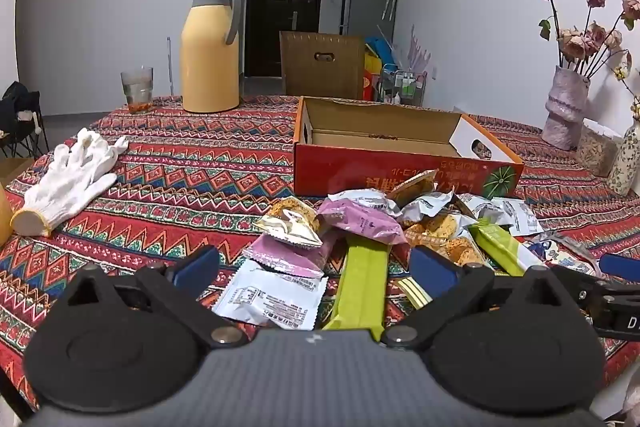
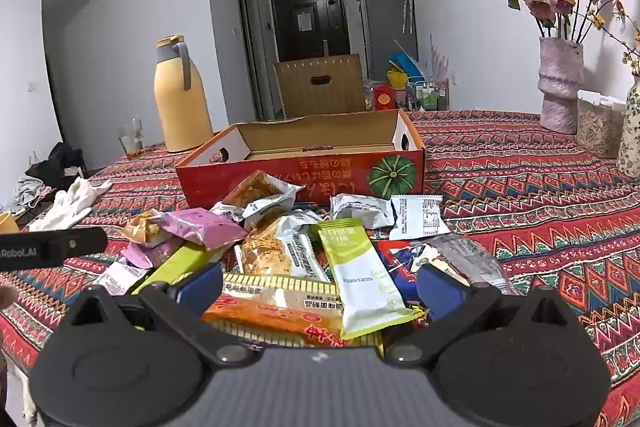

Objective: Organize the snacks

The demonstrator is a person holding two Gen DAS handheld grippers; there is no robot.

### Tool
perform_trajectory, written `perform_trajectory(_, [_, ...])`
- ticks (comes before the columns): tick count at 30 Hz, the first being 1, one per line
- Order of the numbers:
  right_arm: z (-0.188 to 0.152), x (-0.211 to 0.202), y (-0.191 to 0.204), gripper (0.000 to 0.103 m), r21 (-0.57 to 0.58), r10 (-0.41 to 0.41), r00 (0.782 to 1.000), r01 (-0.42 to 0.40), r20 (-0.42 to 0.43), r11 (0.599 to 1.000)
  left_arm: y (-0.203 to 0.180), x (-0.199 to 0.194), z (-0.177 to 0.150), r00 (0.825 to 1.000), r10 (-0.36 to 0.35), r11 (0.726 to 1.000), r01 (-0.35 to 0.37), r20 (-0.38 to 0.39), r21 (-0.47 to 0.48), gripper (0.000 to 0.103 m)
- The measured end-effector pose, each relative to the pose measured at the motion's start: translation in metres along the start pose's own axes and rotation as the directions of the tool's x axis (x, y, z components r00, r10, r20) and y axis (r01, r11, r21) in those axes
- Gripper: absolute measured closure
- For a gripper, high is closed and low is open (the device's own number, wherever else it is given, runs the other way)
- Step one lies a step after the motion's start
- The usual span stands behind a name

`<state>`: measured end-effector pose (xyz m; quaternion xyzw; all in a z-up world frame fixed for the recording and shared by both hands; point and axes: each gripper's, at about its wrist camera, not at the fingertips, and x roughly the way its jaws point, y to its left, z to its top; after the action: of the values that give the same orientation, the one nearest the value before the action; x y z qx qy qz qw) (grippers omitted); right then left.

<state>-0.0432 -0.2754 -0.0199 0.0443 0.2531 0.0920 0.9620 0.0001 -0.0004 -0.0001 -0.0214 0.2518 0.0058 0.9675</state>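
Note:
A heap of snack packets (image 1: 384, 227) (image 2: 280, 239) lies on the patterned tablecloth in front of an open red cardboard box (image 1: 400, 167) (image 2: 304, 171), which looks bare inside. My left gripper (image 1: 316, 271) hovers wide open just short of the heap, with a green bar packet (image 1: 362, 283) and a white sachet (image 1: 276, 297) lying below its jaws. My right gripper (image 2: 320, 287) also stands wide open over an orange noodle packet (image 2: 276, 311) and a green-and-white packet (image 2: 360, 279). Neither pair of pads touches a packet. The right gripper's tip (image 1: 618, 267) shows at the left wrist view's right edge.
A yellow thermos jug (image 1: 210, 47) (image 2: 182, 95) and a glass (image 1: 137, 89) stand at the far left of the table. White gloves (image 1: 72, 183) (image 2: 74, 201) lie left. Vases with dried roses (image 1: 566, 107) (image 2: 560, 83) and a jar (image 2: 598, 127) stand at the right.

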Motion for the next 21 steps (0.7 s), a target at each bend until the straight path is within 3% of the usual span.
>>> perform_trajectory(4, [0.0009,0.0001,0.0022,0.000,-0.011,-0.007,1.000,0.007,0.003,1.000,-0.0052,-0.0039,-0.0018,1.000,-0.010,1.000,0.010,-0.005,0.014,0.000])
perform_trajectory(5, [0.0015,0.0008,0.0025,0.000,-0.011,-0.008,1.000,0.008,0.003,1.000,-0.0026,0.0027,0.0015,0.999,-0.022,1.000,0.021,-0.033,-0.019,0.000])
perform_trajectory(21, [0.0003,0.0009,0.0009,0.000,-0.003,-0.021,1.000,0.021,0.000,1.000,-0.0001,0.0047,-0.0014,0.999,-0.039,0.999,0.039,-0.032,-0.016,0.000])
